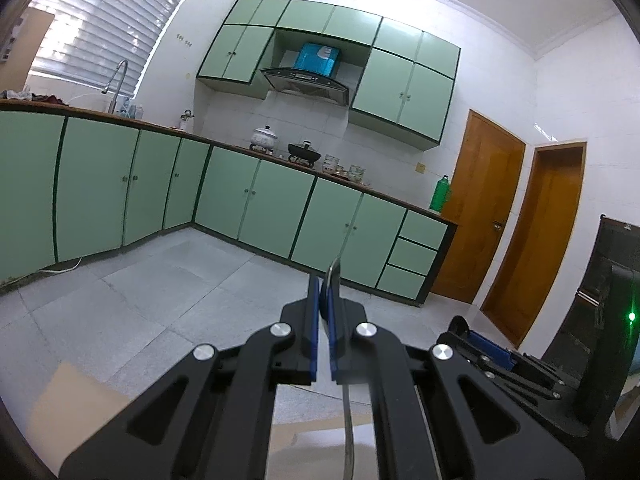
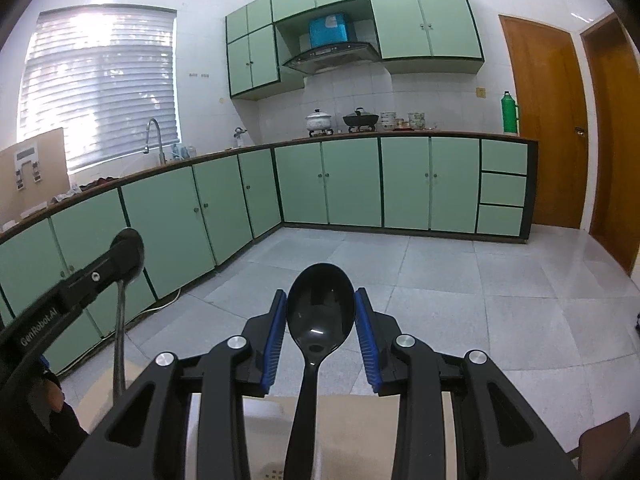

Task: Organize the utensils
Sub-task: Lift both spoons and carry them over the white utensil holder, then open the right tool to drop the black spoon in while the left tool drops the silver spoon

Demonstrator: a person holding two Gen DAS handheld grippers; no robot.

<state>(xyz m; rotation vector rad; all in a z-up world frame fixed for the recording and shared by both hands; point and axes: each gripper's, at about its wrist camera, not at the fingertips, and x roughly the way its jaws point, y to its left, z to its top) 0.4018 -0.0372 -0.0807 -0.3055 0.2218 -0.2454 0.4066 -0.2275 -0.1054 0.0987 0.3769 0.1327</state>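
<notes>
Squarely inside right gripper: black spoon (bowl-forward).

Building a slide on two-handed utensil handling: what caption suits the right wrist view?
Right gripper clamps a black spoon by its bowl; at left, the left gripper holds a metal utensil.

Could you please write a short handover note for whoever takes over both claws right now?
Left claw: shut on a slim silver metal utensil, seen edge-on; its handle hangs down below the pads.
Right claw: shut on a glossy black plastic spoon, pads at the bowl's sides, handle trailing back toward the camera.
Both utensils are held up in the air above the grey tiled floor, facing the green cabinets.
Done: both picked up.
Left: set each down; no organiser is in view.
</notes>
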